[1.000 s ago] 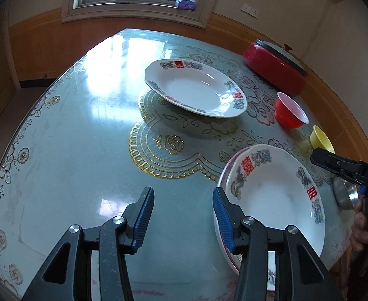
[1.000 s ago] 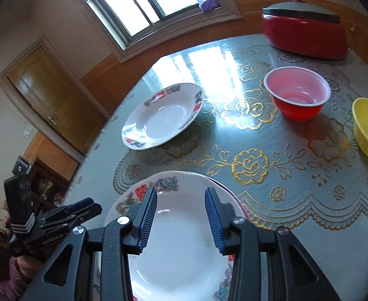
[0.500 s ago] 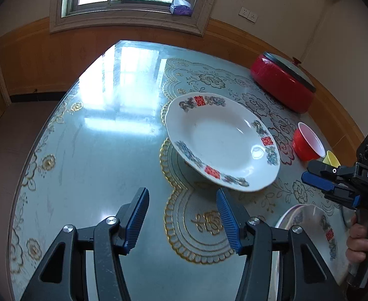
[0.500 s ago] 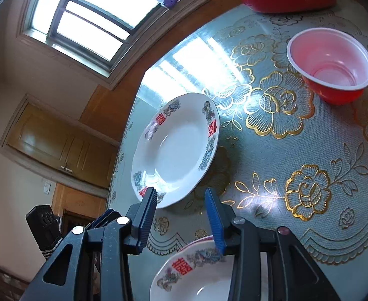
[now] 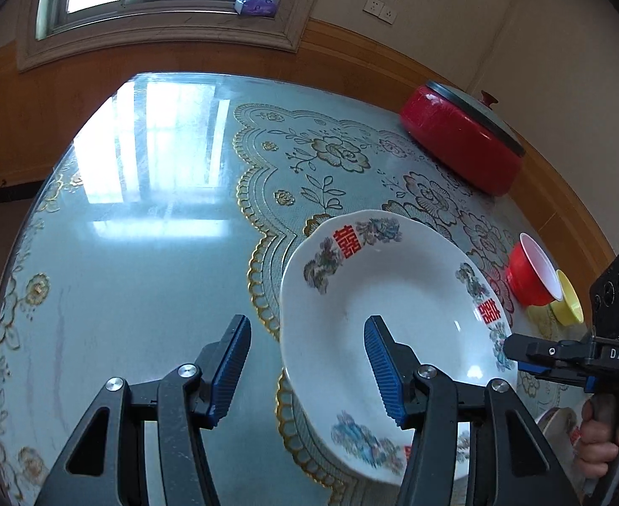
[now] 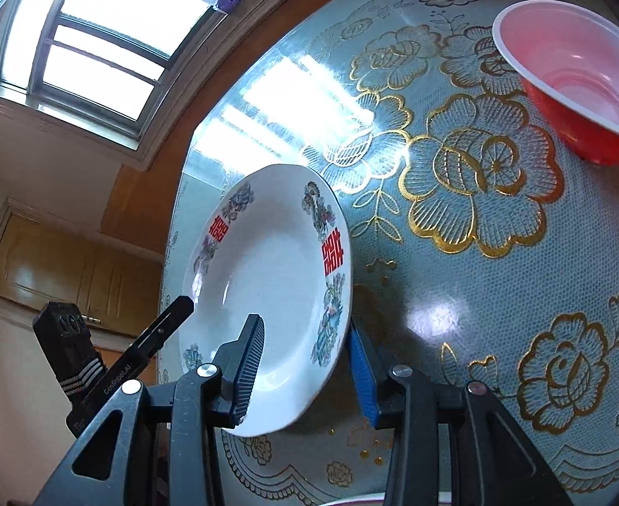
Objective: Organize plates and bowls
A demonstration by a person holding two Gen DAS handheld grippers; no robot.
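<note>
In the left wrist view, the left gripper [image 5: 307,369] is spread wide, its two blue pads straddling the near-left rim of one white plate [image 5: 410,295] without touching it: one pad hangs over the bare desk [image 5: 140,253], the other over the plate's bowl. The plate, with red characters and flower prints on its rim, rests on the desk's gold-patterned cover. Further right stand one red bowl [image 5: 534,274] and, just behind it, one yellow bowl [image 5: 568,301]. One lidded red pot [image 5: 461,143] sits at the far edge. At the lower right, a sliver of a second plate [image 5: 560,423] shows by the hand.

In the right wrist view, the right gripper [image 6: 305,373] is also spread, its fingers either side of the plate's [image 6: 267,286] near-right rim, not pinching it. The red bowl [image 6: 579,84] stands well apart, upper right.
</note>
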